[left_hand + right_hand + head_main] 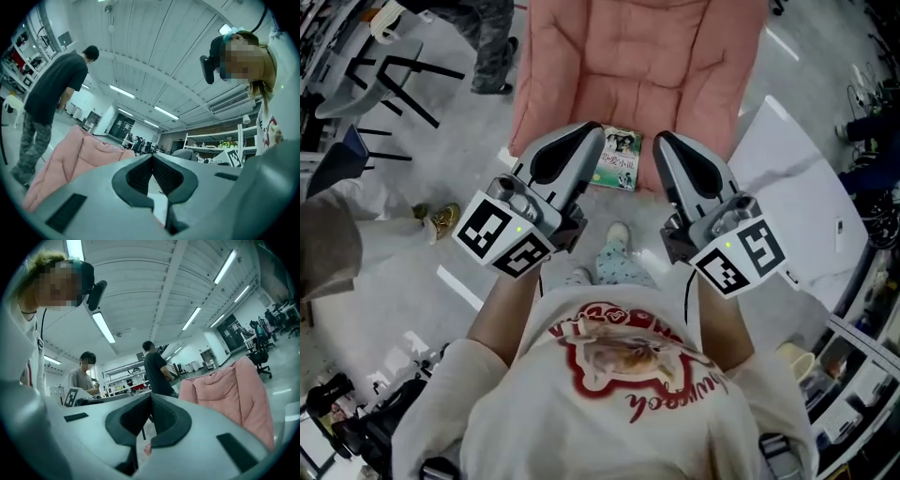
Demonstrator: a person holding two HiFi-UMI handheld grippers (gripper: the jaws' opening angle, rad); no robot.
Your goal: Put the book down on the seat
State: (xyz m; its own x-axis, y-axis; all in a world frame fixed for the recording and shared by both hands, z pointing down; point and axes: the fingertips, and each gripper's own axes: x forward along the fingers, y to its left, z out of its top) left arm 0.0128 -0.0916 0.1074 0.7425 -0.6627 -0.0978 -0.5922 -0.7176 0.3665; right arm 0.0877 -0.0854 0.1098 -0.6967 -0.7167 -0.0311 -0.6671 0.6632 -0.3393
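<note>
A small book (pixel 619 160) with a green illustrated cover lies flat on the front edge of the pink cushioned seat (pixel 647 56). In the head view my left gripper (pixel 587 134) sits just left of the book and my right gripper (pixel 664 142) just right of it, both raised above it and apart from it. Each one's jaws meet at the tip with nothing between them. The left gripper view looks level along its shut left gripper (pixel 151 157) past the pink seat (pixel 77 157). In the right gripper view, the shut right gripper (pixel 150 396) has the pink seat (pixel 234 390) at its right.
A white board (pixel 792 183) lies on the floor right of the seat. Black chair legs (pixel 398 80) stand at the top left. A person in a dark shirt (pixel 51 89) stands beside the seat; another person (pixel 84 373) is by shelves. My own feet (pixel 614 246) are below the grippers.
</note>
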